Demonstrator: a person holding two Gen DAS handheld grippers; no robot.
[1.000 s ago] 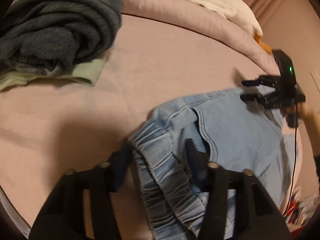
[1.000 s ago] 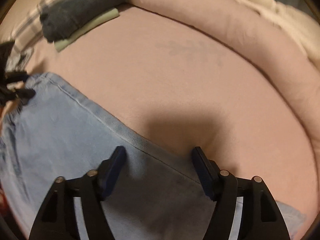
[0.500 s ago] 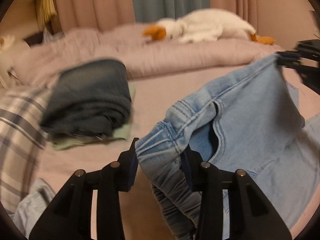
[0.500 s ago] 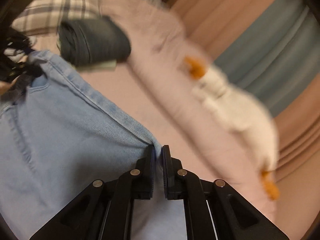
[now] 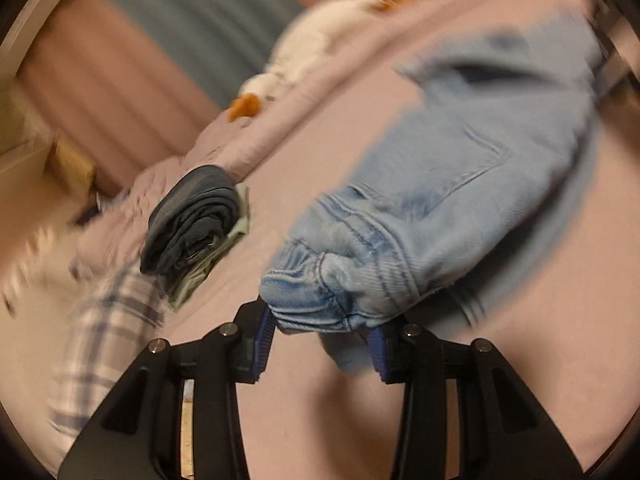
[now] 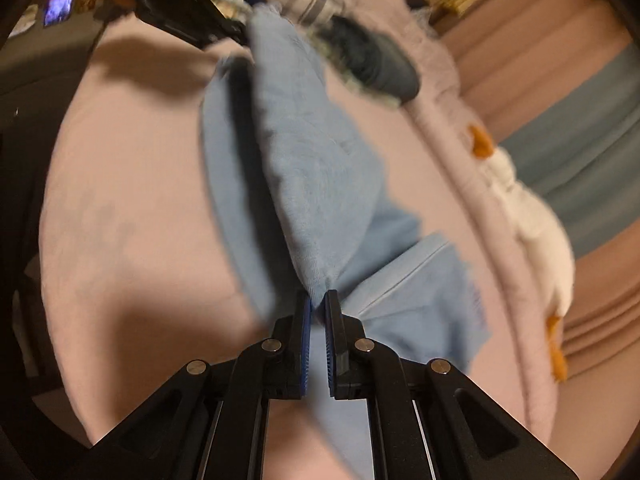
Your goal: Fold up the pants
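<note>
Denim here is soft but w/ some weight: the pants (image 5: 460, 184), light blue jeans, hang in the air betw. both grippers, above the pink bed (image 5: 304, 168), sagging in the middle rather than holding flat. Judging by that sag, they'll drape and swing, not slide; thick gathered waistband is the bulkiest, firmest part, so best gripped there and at a seam edge.

Left gripper (image 5: 320, 340), bottom centre of left wrist view: jaws set apart w/ the bunched elastic waistband between them, blue pads at either side of the wad; looks clamped on it, though contact on the right pad is partly hidden. Right gripper (image 6: 318, 320), bottom centre of right wrist view: jaws nearly together, pinching a thin fold of the pants' edge.

Frames are motion-blurred. Left of centre in left wrist view sits a folded dark garment (image 5: 192, 220) on a pale green one, plaid cloth (image 5: 108, 320) at lower left. White plush toy (image 5: 320, 40) w/ orange bits at upper centre.

Brands/writing: none readable; no label visible on the jeans.
</note>
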